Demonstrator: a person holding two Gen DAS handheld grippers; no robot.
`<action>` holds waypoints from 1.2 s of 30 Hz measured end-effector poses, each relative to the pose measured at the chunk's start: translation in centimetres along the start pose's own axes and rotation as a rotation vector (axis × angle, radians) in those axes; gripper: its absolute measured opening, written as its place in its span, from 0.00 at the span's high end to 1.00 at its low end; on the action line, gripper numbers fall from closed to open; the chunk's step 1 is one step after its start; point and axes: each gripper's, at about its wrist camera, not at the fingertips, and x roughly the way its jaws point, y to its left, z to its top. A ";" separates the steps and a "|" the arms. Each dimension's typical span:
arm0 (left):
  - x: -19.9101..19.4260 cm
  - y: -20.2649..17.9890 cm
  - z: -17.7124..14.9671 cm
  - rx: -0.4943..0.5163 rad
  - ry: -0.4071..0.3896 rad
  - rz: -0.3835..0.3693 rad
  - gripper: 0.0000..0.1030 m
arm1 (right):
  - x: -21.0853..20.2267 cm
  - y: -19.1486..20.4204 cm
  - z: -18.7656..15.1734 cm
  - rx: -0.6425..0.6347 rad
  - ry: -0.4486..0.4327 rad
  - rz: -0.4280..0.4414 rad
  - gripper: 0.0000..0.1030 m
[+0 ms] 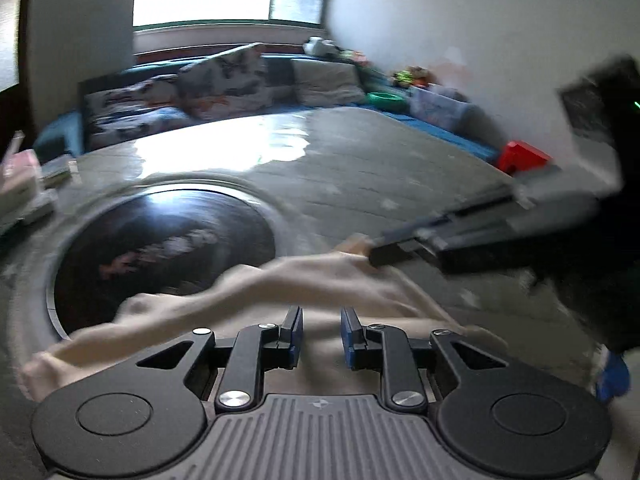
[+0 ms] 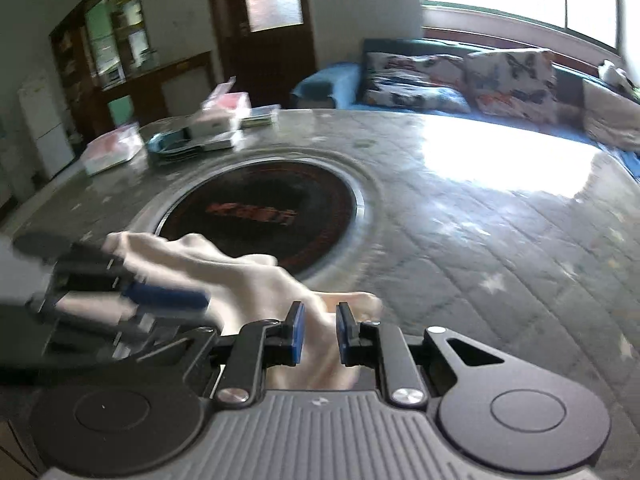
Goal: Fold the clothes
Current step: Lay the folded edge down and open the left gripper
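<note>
A cream-coloured garment (image 1: 256, 300) lies bunched on the grey quilted table cover (image 1: 380, 184), partly over a black round hob. My left gripper (image 1: 320, 332) is open above the cloth, with cloth beneath its jaws. The right gripper shows at the right of the left wrist view (image 1: 384, 250), blurred, its tip at the garment's far edge. In the right wrist view my right gripper (image 2: 319, 334) has its jaws a little apart with a fold of the garment (image 2: 248, 276) between them. The left gripper (image 2: 160, 300) shows blurred at the left, over the cloth.
A black round hob (image 2: 264, 208) is set in the middle of the table. Boxes and a blue dish (image 2: 176, 140) stand at the table's far left. A blue sofa with patterned cushions (image 1: 224, 80) runs behind the table. A red object (image 1: 520, 156) sits at the right.
</note>
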 end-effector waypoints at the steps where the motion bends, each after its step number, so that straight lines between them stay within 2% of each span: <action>1: 0.0 -0.6 -0.2 0.011 0.002 -0.017 0.78 | -0.2 -0.4 -0.1 0.009 -0.001 -0.003 0.85; 8: -0.6 -3.6 -1.0 0.069 -0.004 -0.112 0.79 | -0.7 -1.5 -1.1 0.031 0.004 0.016 0.85; 13: -0.8 -4.0 -1.5 0.095 0.000 -0.133 0.79 | -0.5 -1.0 -1.2 0.014 -0.014 0.000 0.85; 18: -0.5 -4.2 -1.6 0.099 0.004 -0.140 0.79 | -0.4 -0.5 -1.4 -0.004 -0.032 -0.017 0.86; 19: -0.5 -4.2 -1.7 0.099 0.005 -0.141 0.79 | -0.4 -0.4 -1.4 -0.008 -0.035 -0.020 0.88; 20: -0.4 -4.2 -1.7 0.099 0.005 -0.144 0.79 | -0.4 -0.3 -1.4 -0.011 -0.039 -0.023 0.95; 21: -0.4 -4.2 -1.7 0.101 0.006 -0.147 0.79 | -0.3 -0.2 -1.5 -0.015 -0.043 -0.027 0.96; 26: 0.0 -4.5 -2.0 0.118 0.005 -0.148 0.79 | -0.2 0.1 -1.4 -0.044 -0.053 -0.052 0.97; 29: 0.2 -4.4 -2.0 0.107 0.004 -0.147 0.77 | 1.2 0.0 -2.1 -0.063 -0.014 -0.079 0.97; 36: -1.1 -3.7 -2.1 0.080 -0.006 -0.130 0.77 | 0.1 0.4 -1.7 -0.053 -0.030 -0.034 0.90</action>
